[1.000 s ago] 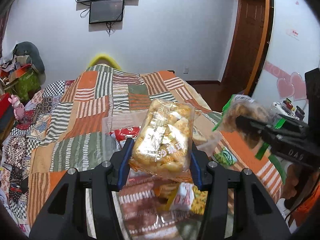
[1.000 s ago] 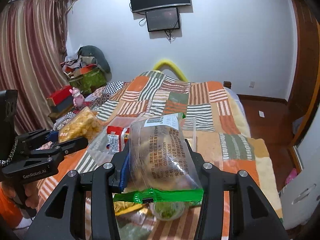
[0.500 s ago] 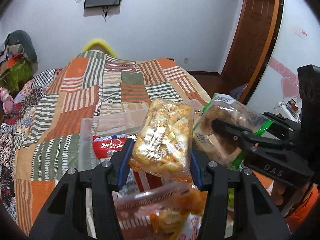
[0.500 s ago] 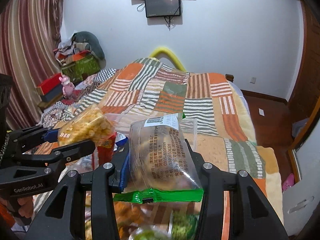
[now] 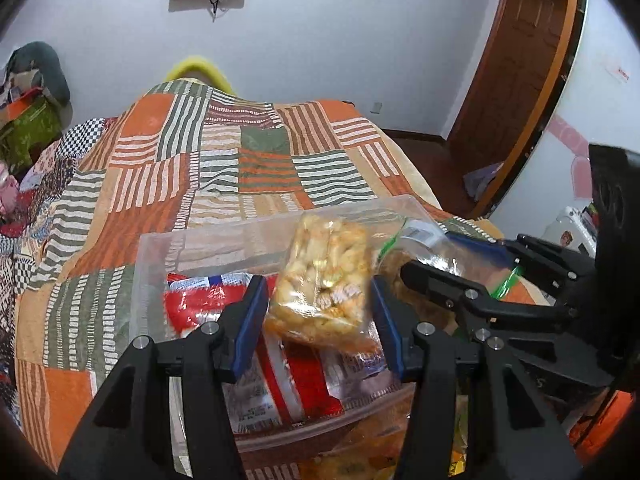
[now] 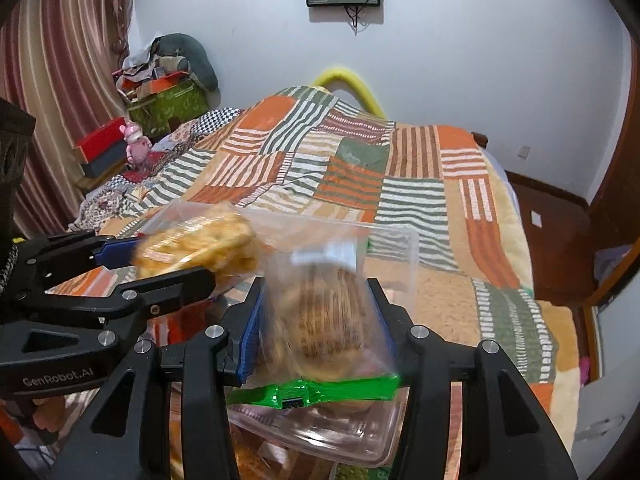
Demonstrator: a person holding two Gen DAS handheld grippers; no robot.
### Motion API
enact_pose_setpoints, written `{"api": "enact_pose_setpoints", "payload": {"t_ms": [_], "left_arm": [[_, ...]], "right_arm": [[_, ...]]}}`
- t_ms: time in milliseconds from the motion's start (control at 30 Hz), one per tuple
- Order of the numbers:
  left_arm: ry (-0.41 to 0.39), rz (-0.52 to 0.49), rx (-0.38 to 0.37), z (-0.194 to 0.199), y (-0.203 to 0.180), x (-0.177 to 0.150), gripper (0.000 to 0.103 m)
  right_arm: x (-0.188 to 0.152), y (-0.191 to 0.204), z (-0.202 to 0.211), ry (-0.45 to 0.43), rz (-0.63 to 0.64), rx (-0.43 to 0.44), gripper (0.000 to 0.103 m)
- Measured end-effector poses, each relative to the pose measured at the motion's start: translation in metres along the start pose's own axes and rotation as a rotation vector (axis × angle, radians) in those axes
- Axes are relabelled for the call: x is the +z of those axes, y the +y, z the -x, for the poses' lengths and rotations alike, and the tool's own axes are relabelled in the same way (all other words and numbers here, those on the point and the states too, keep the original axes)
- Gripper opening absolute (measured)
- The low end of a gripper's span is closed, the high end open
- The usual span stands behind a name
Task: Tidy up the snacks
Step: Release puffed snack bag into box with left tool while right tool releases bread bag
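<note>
My left gripper (image 5: 318,312) is shut on a clear bag of yellow puffed snacks (image 5: 326,280) and holds it over a clear plastic bin (image 5: 160,248) on the bed. Red snack packets (image 5: 200,304) lie in the bin. My right gripper (image 6: 316,316) is shut on a clear bag of brown biscuits with a green bottom edge (image 6: 324,312), also over the bin (image 6: 404,252). The right gripper shows in the left wrist view (image 5: 452,276) just right of the left one. The left gripper with its bag (image 6: 196,244) shows in the right wrist view.
The bin sits on a patchwork quilt (image 5: 248,160) of orange, green and white stripes. More snack packets (image 5: 360,464) lie in front of the bin. Clutter and boxes (image 6: 164,96) stand at the left wall. A wooden door (image 5: 520,60) is at the right.
Both grippers moved forward and down with their bags, from above the loose snacks to over the bin. The two grippers came closer together.
</note>
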State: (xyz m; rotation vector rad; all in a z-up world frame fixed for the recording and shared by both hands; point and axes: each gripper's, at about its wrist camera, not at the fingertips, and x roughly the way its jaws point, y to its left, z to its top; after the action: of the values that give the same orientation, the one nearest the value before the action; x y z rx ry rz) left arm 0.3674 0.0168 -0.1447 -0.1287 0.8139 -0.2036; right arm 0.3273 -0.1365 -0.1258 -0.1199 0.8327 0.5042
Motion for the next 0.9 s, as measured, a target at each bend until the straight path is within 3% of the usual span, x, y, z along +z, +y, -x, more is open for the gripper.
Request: {"api": "enact_pose_setpoints", "payload": {"t_ms": [433,600,900], "left_arm": [[-0.056,-0.067,0.029,0.047,-0.013,-0.009,0.06],[-0.078,-0.074,0.042,0.072,-0.015,-0.021,0.069],[-0.029,-0.082,0.046,0.089,-0.015,-0.053,0.075]], "right_arm": [[-0.006,0.007,0.03,-0.038,0.025,-0.014,0.057],[-0.014,0.007,0.049,-0.061,0.022,-0.024,0.059],[-0.036,0.003,0.073,-0.059,-0.019,-0.018,0.06]]}}
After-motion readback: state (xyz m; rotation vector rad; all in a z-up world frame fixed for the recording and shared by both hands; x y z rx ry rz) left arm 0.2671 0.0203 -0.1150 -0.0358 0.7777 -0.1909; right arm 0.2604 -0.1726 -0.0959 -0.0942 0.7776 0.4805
